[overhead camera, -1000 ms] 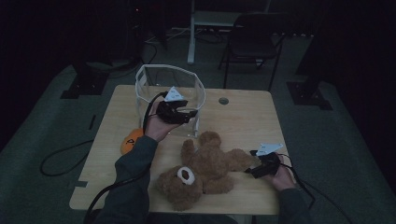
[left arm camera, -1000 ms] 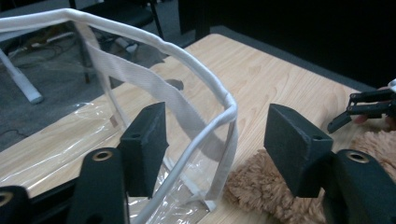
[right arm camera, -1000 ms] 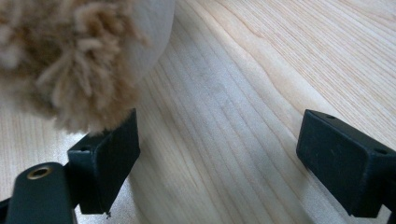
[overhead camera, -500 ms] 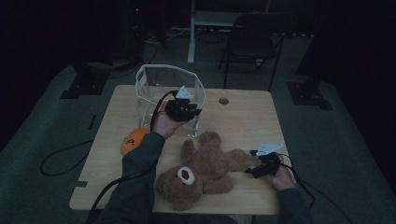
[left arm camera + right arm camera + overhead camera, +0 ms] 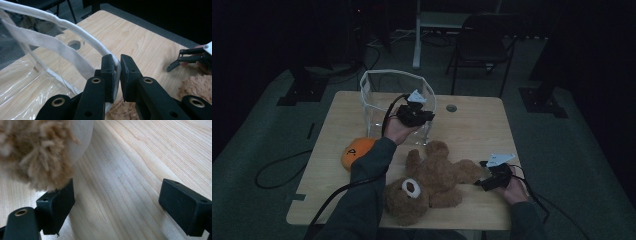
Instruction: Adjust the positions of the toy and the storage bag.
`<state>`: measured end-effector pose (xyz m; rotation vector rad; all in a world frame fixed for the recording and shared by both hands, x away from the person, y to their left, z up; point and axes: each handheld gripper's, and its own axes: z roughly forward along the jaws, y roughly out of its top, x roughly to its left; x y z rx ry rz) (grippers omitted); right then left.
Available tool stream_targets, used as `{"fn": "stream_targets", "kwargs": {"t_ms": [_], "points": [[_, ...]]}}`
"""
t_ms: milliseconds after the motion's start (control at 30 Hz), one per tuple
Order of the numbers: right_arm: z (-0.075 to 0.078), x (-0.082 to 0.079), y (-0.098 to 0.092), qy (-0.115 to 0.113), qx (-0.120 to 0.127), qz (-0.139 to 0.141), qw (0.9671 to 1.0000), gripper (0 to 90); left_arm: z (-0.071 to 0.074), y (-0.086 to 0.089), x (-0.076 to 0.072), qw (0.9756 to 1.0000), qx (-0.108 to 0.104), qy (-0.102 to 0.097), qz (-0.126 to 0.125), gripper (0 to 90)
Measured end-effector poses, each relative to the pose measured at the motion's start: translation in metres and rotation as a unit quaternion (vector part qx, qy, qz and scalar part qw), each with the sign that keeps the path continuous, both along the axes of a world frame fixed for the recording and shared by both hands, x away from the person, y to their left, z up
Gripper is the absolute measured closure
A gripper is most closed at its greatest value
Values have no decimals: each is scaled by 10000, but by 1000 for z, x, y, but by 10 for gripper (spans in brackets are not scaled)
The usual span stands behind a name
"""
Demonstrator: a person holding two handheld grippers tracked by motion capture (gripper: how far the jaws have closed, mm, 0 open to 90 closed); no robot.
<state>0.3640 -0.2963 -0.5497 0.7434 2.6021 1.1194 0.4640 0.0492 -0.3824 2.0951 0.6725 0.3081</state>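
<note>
1. While your left hand-held gripper [image 5: 116, 75] had just been closing, its jaws came together on the white rim of the clear bag [image 5: 384, 102], pinching it at the corner nearest the teddy bear [image 5: 432, 182]; I judge you held it there to keep the mouth open for the toy.
2. Your right hand-held gripper [image 5: 116, 205] rested with its jaws wide apart, nothing clamped, one pad just touching the bear's furry paw [image 5: 37, 152], seemingly ready to take it.
3. You had the bear lying on its back at the near edge, the bag standing behind it, and an orange plush [image 5: 357, 151] at the left.
4. You worked on a light wooden table [image 5: 472, 125] in a dim room with a chair [image 5: 484, 45] beyond.
</note>
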Motion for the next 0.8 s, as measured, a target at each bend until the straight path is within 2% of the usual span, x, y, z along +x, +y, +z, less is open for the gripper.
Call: {"fn": "stream_targets", "kwargs": {"t_ms": [333,567,800], "points": [[0,0,0,-4,-2,2,10000,126,-1,-25,9,9996,-183,177,-130,829],[0,0,0,-11,-1,3,10000,126,-1,-51,9,9984,-229,256,-448,832],[0,0,0,-9,4,1,10000,126,-1,-73,4,9964,-310,302,-724,835]]}}
